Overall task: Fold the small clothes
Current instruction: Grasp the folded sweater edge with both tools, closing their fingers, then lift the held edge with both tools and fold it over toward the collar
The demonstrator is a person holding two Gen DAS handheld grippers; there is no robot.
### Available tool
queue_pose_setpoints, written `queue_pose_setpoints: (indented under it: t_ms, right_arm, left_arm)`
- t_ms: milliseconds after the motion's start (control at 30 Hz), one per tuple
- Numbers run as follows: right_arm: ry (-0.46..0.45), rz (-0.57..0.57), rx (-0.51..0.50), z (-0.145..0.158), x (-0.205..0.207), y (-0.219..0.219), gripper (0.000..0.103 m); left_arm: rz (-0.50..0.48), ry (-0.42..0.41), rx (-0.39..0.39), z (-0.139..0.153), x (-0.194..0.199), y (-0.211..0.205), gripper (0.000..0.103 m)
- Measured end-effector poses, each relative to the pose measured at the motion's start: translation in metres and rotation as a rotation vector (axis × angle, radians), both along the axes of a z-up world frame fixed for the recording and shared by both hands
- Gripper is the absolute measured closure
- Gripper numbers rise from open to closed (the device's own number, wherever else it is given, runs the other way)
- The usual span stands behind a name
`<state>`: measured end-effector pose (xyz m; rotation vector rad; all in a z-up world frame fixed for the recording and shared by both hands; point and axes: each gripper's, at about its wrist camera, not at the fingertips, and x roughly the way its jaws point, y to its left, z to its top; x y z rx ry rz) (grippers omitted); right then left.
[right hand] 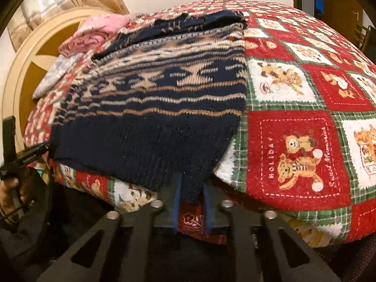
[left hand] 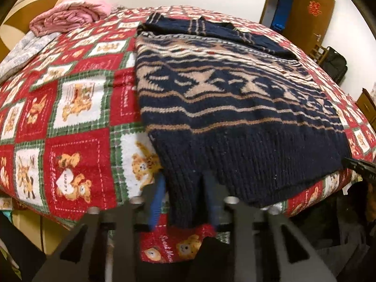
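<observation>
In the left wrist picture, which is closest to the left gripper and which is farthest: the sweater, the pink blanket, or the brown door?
From the left gripper:
1. Navy patterned sweater: nearest, its ribbed hem pinched between the jaws, at bottom centre.
2. Pink blanket: bunched at the bed's far left corner.
3. Brown door: farthest, against the wall, top right.

Navy-and-tan patterned sweater (left hand: 235, 108), red teddy-bear blanket (left hand: 70, 108)
</observation>
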<state>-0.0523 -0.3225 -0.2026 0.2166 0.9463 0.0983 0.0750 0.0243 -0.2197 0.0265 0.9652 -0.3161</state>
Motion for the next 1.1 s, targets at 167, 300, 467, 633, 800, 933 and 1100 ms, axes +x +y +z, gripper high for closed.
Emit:
queue_pose_setpoints:
  t_ms: [167, 300, 467, 633, 800, 933, 1100]
  right_arm:
    - [-0.045, 0.019, 0.013, 0.008, -0.005, 0.001, 0.093]
    - [-0.094, 0.014, 0.084, 0.019, -0.010, -0.008, 0.094]
    - [-0.158, 0.002, 0.165, 0.035, -0.015, -0.019, 0.094]
    - [-0.183, 0.004, 0.202, 0.042, -0.014, -0.021, 0.094]
    - [-0.215, -0.007, 0.217, 0.053, -0.008, -0.029, 0.094]
    - [-0.242, -0.025, 0.235, 0.061, 0.002, -0.036, 0.094]
    - [-0.273, -0.042, 0.260, 0.075, 0.018, -0.045, 0.094]
  left_arm:
    - [-0.021, -0.006, -0.045, 0.007, -0.001, 0.003, 0.094]
    - [-0.013, -0.010, -0.100, 0.015, 0.000, 0.010, 0.095]
    - [-0.012, -0.060, -0.159, 0.037, -0.002, 0.018, 0.095]
    - [-0.020, -0.074, -0.195, 0.047, 0.000, 0.020, 0.095]
    - [-0.021, -0.090, -0.210, 0.055, 0.005, 0.022, 0.095]
    - [-0.019, -0.117, -0.212, 0.065, 0.010, 0.023, 0.095]
    - [-0.014, -0.133, -0.233, 0.077, 0.023, 0.024, 0.095]
